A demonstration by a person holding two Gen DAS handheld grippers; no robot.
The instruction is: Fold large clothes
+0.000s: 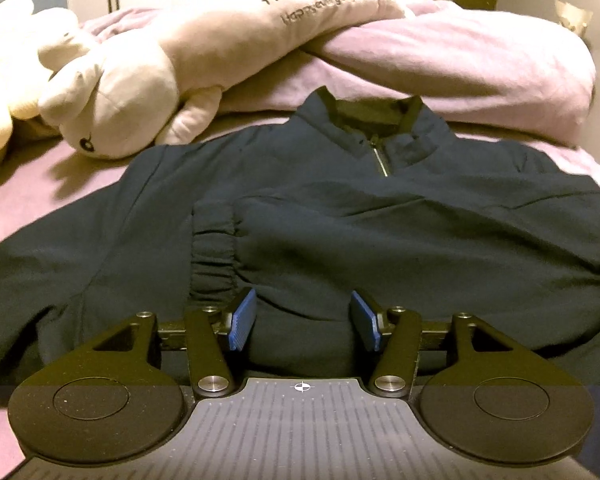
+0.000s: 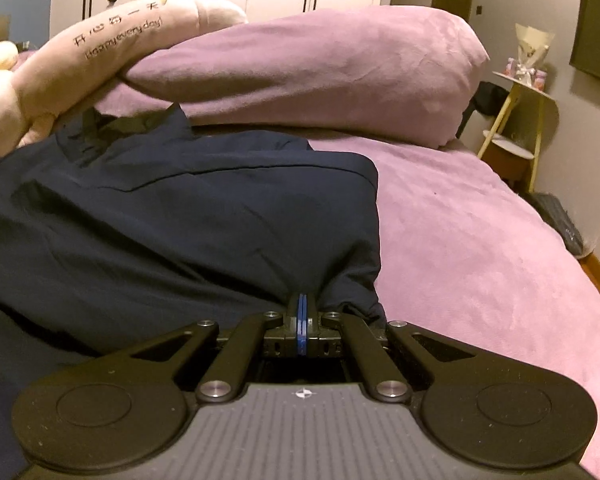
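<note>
A dark navy zip jacket (image 1: 340, 216) lies front up on the pink bed (image 1: 40, 196), collar away from me. One sleeve is folded across its chest with the elastic cuff (image 1: 214, 252) near the middle. My left gripper (image 1: 303, 318) is open, its blue pads on either side of a fold at the jacket's near hem. In the right wrist view the jacket (image 2: 172, 220) fills the left half. My right gripper (image 2: 303, 304) is shut on the jacket's near right corner, and the cloth puckers at the pads.
A long plush toy (image 1: 140, 92) with printed text lies at the back left. A folded pink duvet (image 2: 340, 80) lies behind the jacket. Bare pink bed (image 2: 480, 240) stretches to the right. A side table (image 2: 516, 128) stands beyond the bed's right edge.
</note>
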